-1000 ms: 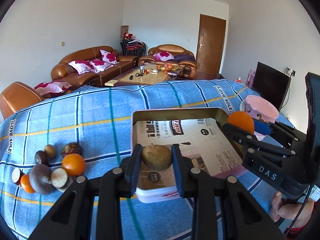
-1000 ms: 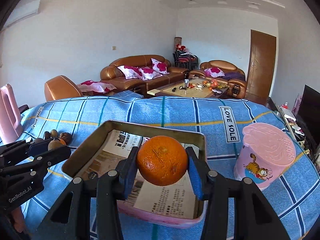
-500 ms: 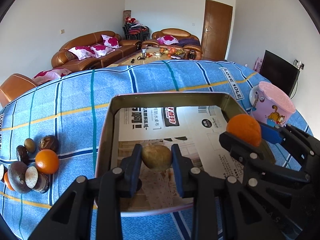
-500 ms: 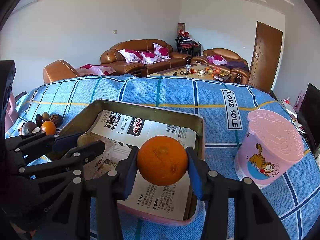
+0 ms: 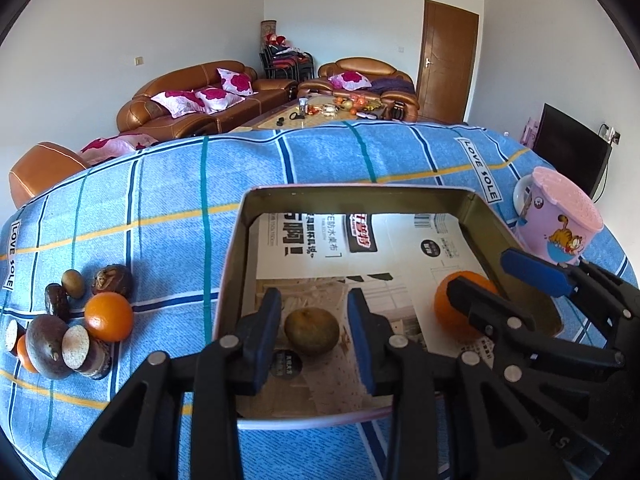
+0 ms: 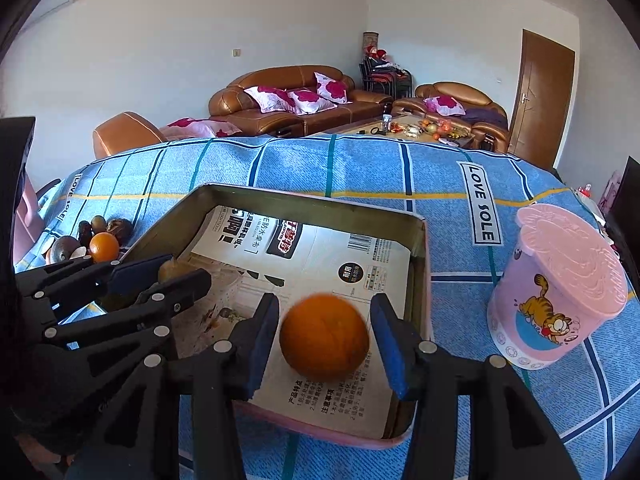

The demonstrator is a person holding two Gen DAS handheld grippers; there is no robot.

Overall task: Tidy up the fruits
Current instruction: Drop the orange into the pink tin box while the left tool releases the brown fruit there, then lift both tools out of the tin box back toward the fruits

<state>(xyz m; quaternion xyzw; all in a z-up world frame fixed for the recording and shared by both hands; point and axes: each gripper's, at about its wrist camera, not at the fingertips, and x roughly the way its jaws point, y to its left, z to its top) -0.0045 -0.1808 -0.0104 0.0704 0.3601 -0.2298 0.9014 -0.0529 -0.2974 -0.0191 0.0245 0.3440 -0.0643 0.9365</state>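
Note:
A metal tray (image 5: 352,192) lined with printed paper sits on the blue cloth; it also shows in the right wrist view (image 6: 296,198). My left gripper (image 5: 314,330) is open over the tray, and a greenish-brown fruit (image 5: 312,330) lies between its fingers without touching them. My right gripper (image 6: 324,338) is open around an orange (image 6: 324,338), which is blurred and free of the pads. The orange also shows in the left wrist view (image 5: 452,312), in the tray's right part.
A pile of fruits with an orange (image 5: 108,316) and brown pieces (image 5: 46,344) lies on the cloth left of the tray. A pink cartoon cup (image 6: 560,292) stands right of the tray. Sofas and a door are behind the table.
Both grippers lowered into the tray and opened. The greenish-brown fruit and the orange were let go and now sit free between the fingers.

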